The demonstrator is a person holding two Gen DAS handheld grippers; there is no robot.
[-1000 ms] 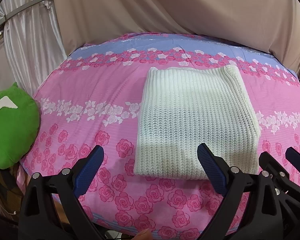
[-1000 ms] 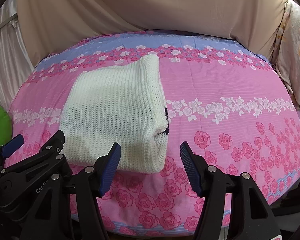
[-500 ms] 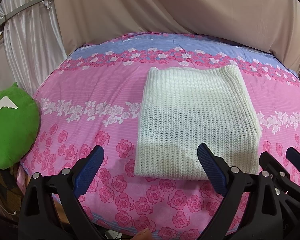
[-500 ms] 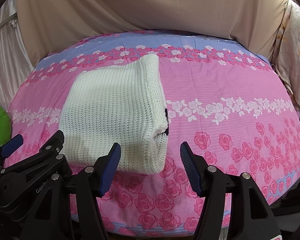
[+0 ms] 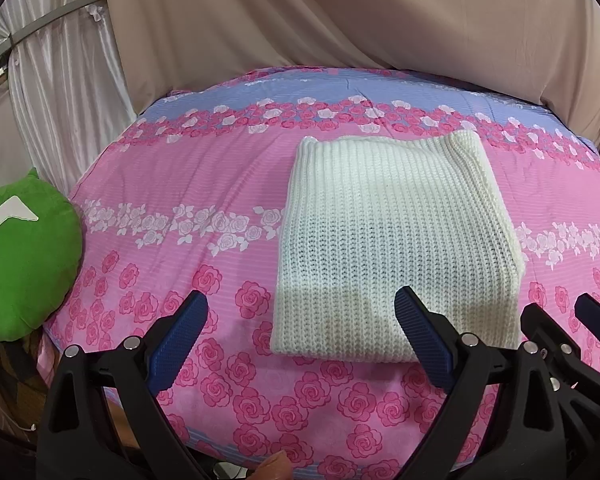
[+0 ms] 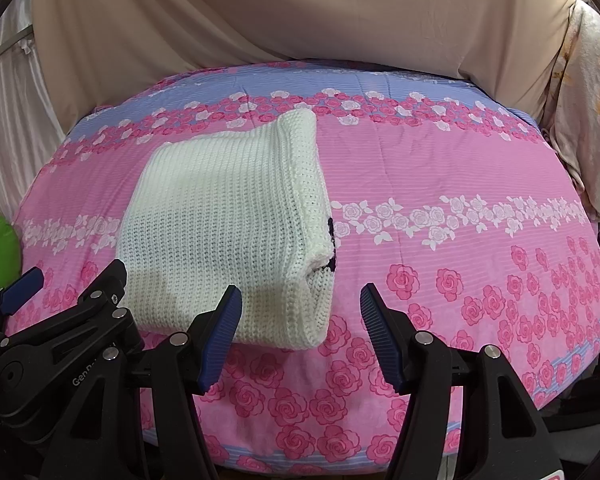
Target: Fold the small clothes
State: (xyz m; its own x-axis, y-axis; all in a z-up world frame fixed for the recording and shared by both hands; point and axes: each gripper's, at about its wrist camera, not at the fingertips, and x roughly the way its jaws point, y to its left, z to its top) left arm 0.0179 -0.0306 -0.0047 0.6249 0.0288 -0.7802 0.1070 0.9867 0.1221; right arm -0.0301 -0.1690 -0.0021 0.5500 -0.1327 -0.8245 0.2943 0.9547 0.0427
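A white knitted garment [image 5: 392, 240] lies folded into a thick rectangle on the pink rose-patterned bedspread [image 5: 180, 184]. In the right wrist view the same knit [image 6: 228, 224] shows a dark patch at its right edge. My left gripper [image 5: 302, 320] hovers open above the near edge of the knit, nothing between its blue pads. My right gripper [image 6: 300, 316] is open too, held above the knit's near right corner without touching it. Each gripper shows at the side of the other's view.
A green cushion [image 5: 20, 256] sits at the bed's left edge. Beige cloth [image 5: 340, 12] hangs behind the bed, pale curtains [image 5: 52, 80] at the left. A floral pillow [image 6: 584, 112] leans at the right. A fingertip [image 5: 274, 466] shows at the bottom edge.
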